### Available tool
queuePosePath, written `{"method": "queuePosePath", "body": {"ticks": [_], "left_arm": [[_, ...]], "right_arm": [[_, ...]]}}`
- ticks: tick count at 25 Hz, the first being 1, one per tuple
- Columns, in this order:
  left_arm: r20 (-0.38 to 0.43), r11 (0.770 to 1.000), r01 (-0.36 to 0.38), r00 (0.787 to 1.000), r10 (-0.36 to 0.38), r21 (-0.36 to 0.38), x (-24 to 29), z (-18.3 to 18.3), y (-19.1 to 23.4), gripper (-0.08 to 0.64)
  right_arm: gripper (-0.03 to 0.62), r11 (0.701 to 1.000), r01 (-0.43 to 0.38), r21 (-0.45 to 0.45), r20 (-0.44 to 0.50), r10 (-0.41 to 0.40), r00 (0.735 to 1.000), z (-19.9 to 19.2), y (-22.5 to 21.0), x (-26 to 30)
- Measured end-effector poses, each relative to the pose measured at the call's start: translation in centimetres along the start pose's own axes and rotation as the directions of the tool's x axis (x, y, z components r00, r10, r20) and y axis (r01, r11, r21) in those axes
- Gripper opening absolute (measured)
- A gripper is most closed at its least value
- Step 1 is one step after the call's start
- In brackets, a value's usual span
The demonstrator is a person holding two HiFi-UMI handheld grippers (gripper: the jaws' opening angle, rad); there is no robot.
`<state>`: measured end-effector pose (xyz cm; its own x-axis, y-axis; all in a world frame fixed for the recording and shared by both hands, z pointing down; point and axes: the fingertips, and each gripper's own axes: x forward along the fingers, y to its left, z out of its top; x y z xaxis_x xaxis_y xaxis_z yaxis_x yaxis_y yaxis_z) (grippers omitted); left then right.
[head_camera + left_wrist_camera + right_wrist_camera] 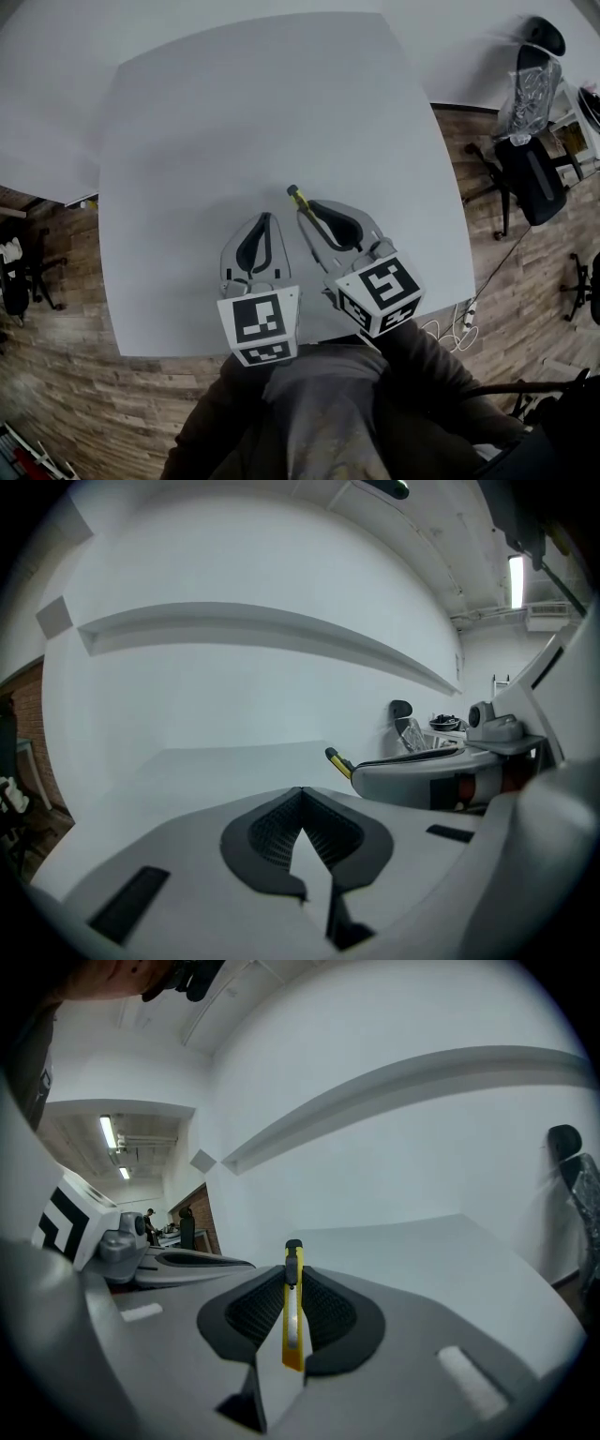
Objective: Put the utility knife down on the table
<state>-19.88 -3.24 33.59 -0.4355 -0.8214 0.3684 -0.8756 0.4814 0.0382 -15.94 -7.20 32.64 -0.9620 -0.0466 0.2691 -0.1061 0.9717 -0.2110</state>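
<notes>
A slim yellow utility knife (292,1307) with a black tip is clamped between the ribbed black pads of my right gripper (293,1283), which is shut on it. In the head view its black and yellow end (295,196) sticks out past the right gripper (306,208) above the grey table (262,112). My left gripper (266,217) hovers just left of it, shut with nothing between its pads (302,799). From the left gripper view the knife's tip (338,761) shows at the right, ahead of the other gripper's jaws.
The grey table (206,761) stretches ahead of both grippers. Office chairs (530,155) stand on the wood floor to the right, another chair (23,272) at the left. A cable (459,323) lies by the table's right front corner. The person's sleeves (319,412) fill the bottom.
</notes>
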Motion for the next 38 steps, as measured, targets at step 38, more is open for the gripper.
{"method": "queuePosePath", "body": {"ticks": [38], "left_arm": [[-0.129, 0.995, 0.081, 0.988, -0.088, -0.059, 9.7, -3.6, 3.3, 0.003]], "right_arm": [[0.058, 0.994, 0.041, 0.099, -0.125, -0.029, 0.992, -3.9, -4.5, 9.3]]}}
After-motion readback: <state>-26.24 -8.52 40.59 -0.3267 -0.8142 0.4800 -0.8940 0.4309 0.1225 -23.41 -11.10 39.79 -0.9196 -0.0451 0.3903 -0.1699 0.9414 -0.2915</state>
